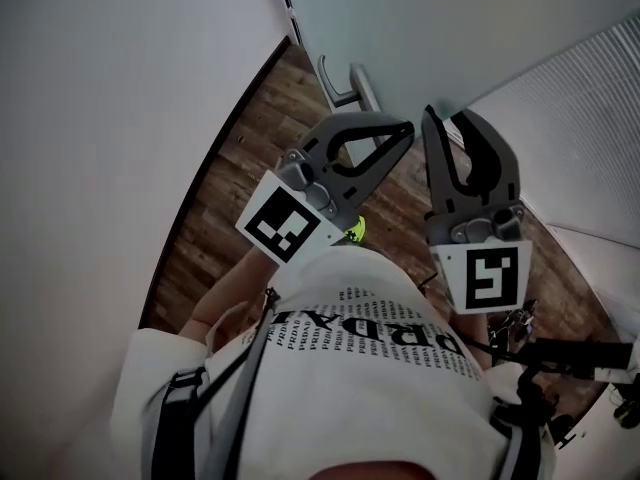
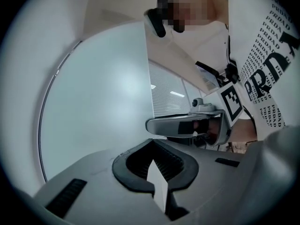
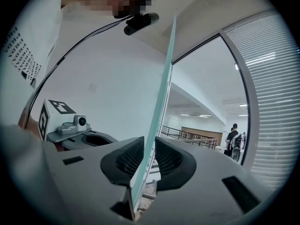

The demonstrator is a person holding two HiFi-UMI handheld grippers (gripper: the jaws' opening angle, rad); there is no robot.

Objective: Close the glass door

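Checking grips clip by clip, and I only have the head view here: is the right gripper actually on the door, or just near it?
Observer: On it. The right gripper view shows the right gripper with the edge of the glass door between its jaws, both pad tips against the glass.
Operator: Is the left one holding anything?
Observer: No. In its own view the left gripper is shut with nothing between the jaws.
Operator: Anything past the doorway?
Observer: Yes. The right gripper view shows a person standing far off, beyond a railing.
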